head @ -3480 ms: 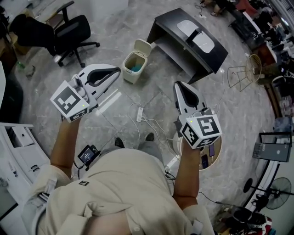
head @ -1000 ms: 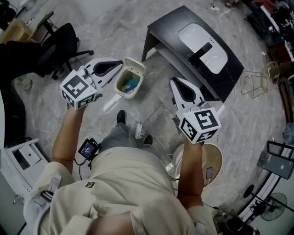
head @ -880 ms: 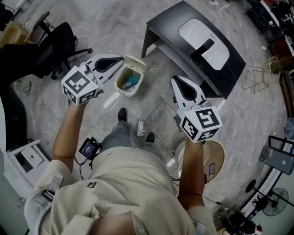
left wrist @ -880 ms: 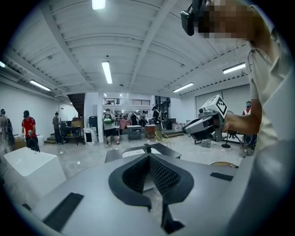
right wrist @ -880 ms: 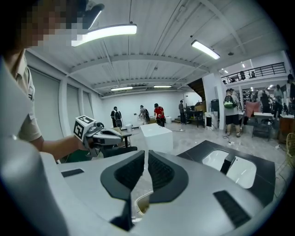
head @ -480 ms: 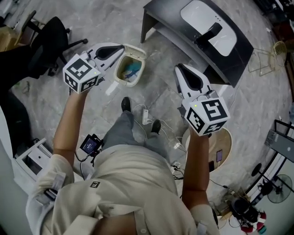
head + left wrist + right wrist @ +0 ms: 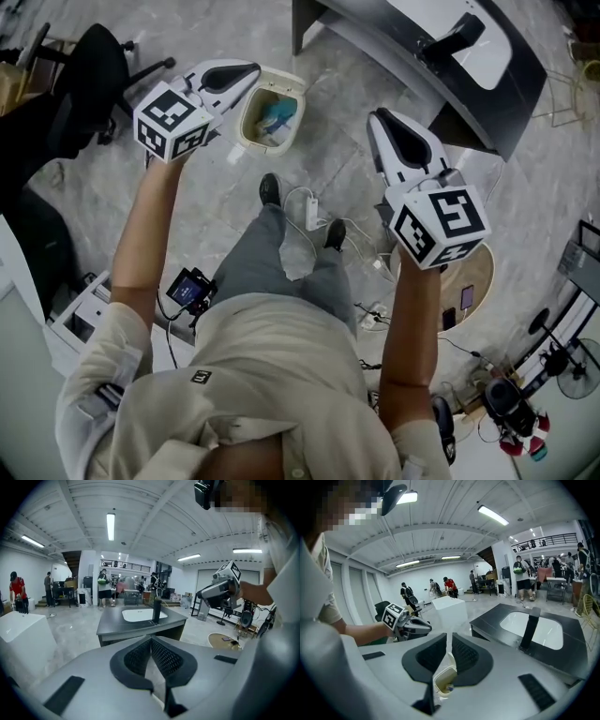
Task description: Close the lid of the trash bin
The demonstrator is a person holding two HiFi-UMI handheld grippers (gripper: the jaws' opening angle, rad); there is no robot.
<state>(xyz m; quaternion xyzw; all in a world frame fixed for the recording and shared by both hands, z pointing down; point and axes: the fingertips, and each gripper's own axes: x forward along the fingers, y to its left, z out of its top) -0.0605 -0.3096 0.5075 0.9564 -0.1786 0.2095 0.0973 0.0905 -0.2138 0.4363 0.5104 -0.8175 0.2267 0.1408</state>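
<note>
trash bin [image 7: 265, 146] stands open on the floor [image 7: 202, 192] ahead of both tools, with its lid [image 7: 289, 84] raised at the far edge. left gripper [image 7: 249, 70], jaws shut and empty, has its tip just beside the bin's left rim and is the nearer. right gripper [image 7: 377, 118], jaws a narrow slit apart and empty, lies well apart to the right. closing likely requires tipping the lid toward the person. no legible writing or brand; square markers only.

Your left hand-held gripper [image 7: 255, 68] covers the left rim of the trash bin [image 7: 270, 139], whose blue contents [image 7: 279, 116] are too small to identify. The tabletop [image 7: 511, 112] runs off the top edge. The right gripper view shows only a sliver of the trash bin.
</note>
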